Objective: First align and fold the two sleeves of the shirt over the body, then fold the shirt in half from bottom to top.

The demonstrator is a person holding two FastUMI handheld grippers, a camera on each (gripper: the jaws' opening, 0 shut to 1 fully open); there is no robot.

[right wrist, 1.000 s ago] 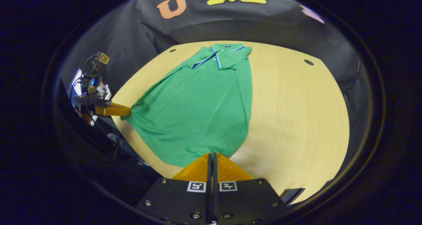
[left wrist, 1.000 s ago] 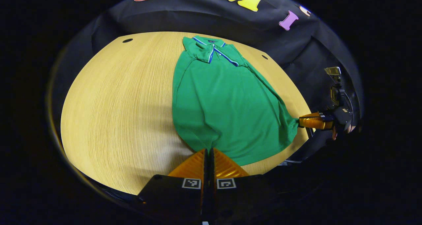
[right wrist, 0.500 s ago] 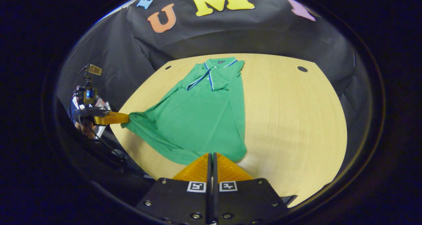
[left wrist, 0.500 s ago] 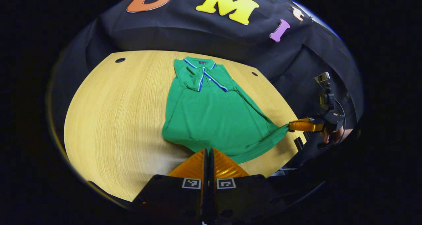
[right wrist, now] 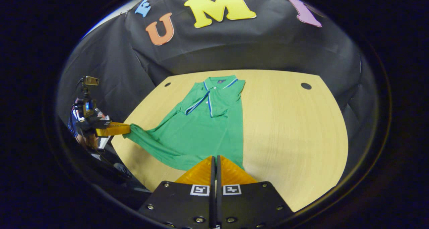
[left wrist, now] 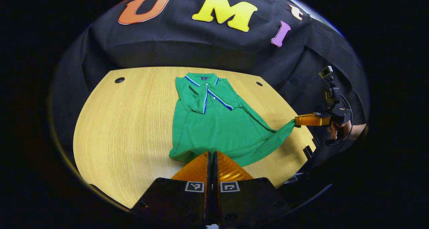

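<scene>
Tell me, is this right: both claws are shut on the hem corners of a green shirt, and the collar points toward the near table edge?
Not quite. In the left gripper view the collar of the shirt lies at the far edge of the table, toward the booth wall. The rest is right.

text: none readable | shirt (left wrist: 214, 121) collar label: too small to read

Right tongs (right wrist: 214, 159) clamped on green shirt (right wrist: 204, 128) hem.

Left gripper (left wrist: 212, 154): black body bearing two square black-and-white markers. Right gripper (right wrist: 215, 158): black body, two markers, silver screws; small camera and cable on top.
</scene>
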